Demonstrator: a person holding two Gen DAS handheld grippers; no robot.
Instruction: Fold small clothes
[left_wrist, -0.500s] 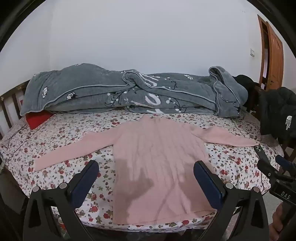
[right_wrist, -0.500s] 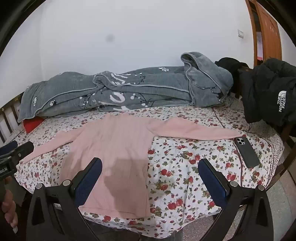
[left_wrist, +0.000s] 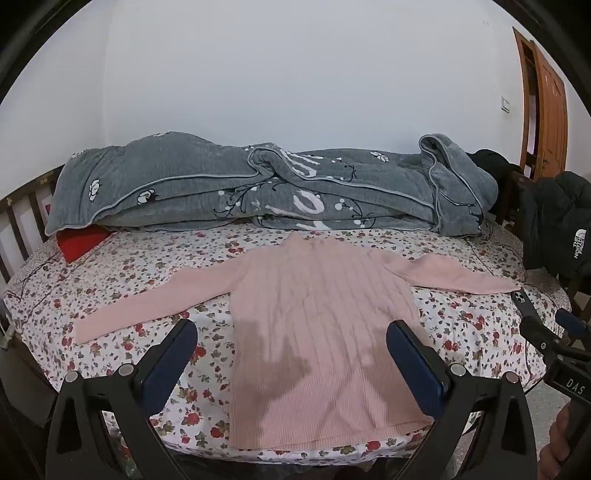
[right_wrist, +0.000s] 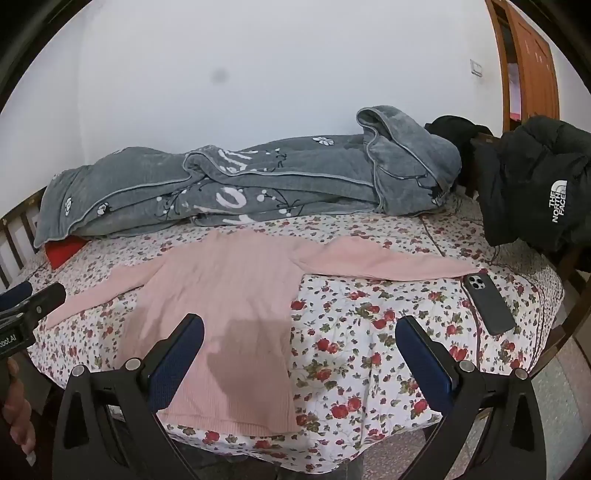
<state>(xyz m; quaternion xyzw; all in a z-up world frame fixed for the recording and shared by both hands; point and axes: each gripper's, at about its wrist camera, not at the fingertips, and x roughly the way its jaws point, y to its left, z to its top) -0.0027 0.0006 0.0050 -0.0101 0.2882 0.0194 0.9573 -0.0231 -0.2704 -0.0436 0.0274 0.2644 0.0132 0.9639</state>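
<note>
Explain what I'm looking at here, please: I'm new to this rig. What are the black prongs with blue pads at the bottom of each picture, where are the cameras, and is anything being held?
There is no robot arm. A person holds a two-finger gripper in each hand, and each gripper carries a fisheye camera that looks forward along its fingers. The prongs are those fingers.

One picture comes from the left gripper, the other from the right gripper. Both are open and hold nothing.

On the floral bedsheet a pink sweater lies flat with both sleeves spread out, not yet folded. A dark phone lies near the tip of one sleeve. Behind are a bunched grey blanket, a red item partly under it, and a black jacket to the side.
</note>
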